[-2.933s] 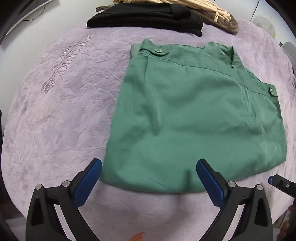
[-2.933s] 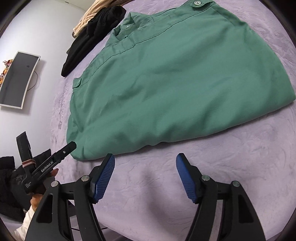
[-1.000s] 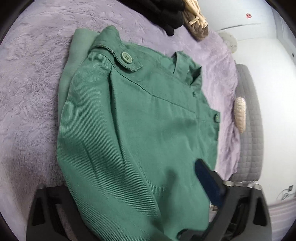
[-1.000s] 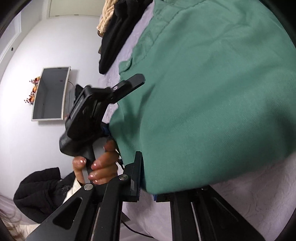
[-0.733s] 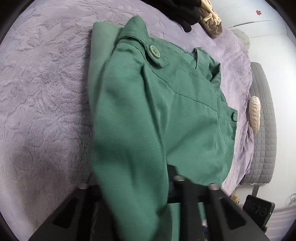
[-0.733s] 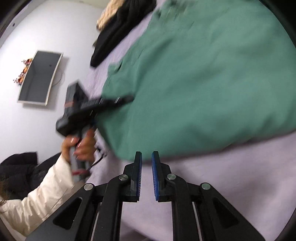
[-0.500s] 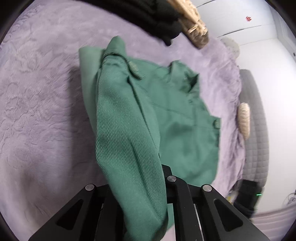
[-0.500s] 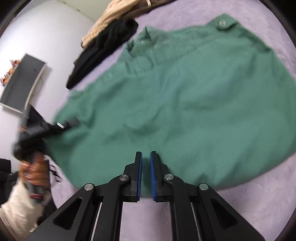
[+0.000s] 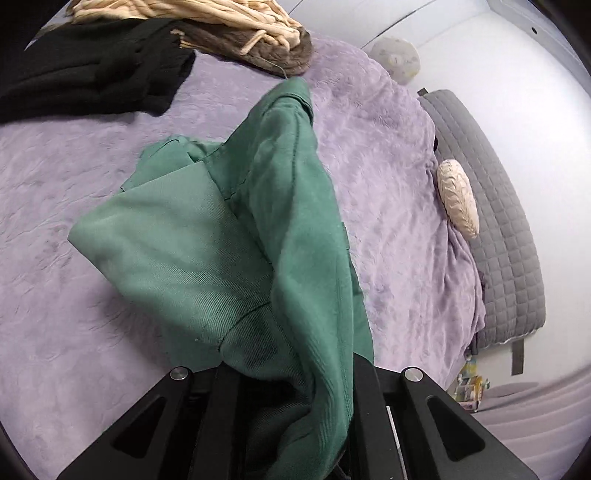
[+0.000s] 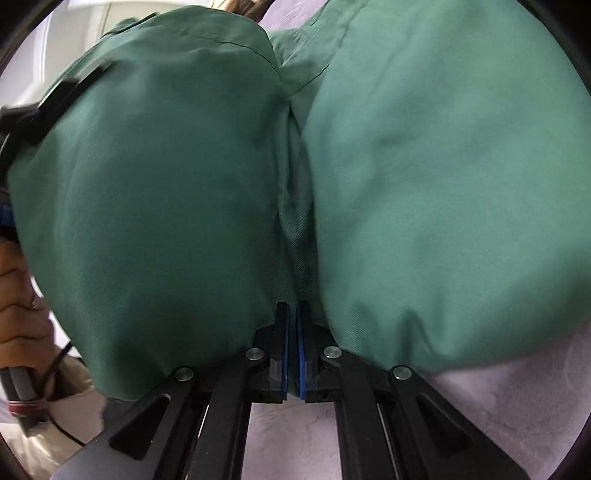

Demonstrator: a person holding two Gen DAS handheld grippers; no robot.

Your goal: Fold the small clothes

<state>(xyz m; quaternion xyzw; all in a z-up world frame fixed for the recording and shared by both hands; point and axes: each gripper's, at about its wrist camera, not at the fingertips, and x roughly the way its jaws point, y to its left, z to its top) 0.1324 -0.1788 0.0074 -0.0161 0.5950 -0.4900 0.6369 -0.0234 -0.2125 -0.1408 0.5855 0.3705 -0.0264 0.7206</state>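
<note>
Green garment [image 9: 236, 236] is partly lifted off the bed [image 9: 388, 177], roughly mid-blanket: one end bunched in the left tongs [image 9: 295, 387], the far part still draped on the purple blanket with a collar-like tip standing up. Left tongs are clamped on a thick wad of it, pads buried in fabric. Right tongs [image 10: 292, 350] are pinched together on a thin crease of the same garment [image 10: 424, 184], with cloth ballooning either side of the blue pads. Risks, my read: the right grip holds only a sliver of fabric, so any tension between the two hands could pull it free; the left wad is several layers, so the fold line will likely land crooked or carry creases. Fabric is a matte twill with a fine diagonal weave, medium weight, with stitched seams. The blanket is plush with an embossed crinkle, so dragged cloth may catch. Black knit [image 9: 85, 66] and cream-brown yarn pile [image 9: 240, 33] sit at the far edge; grey quilted pad [image 9: 509, 229] lies off the right edge.
</note>
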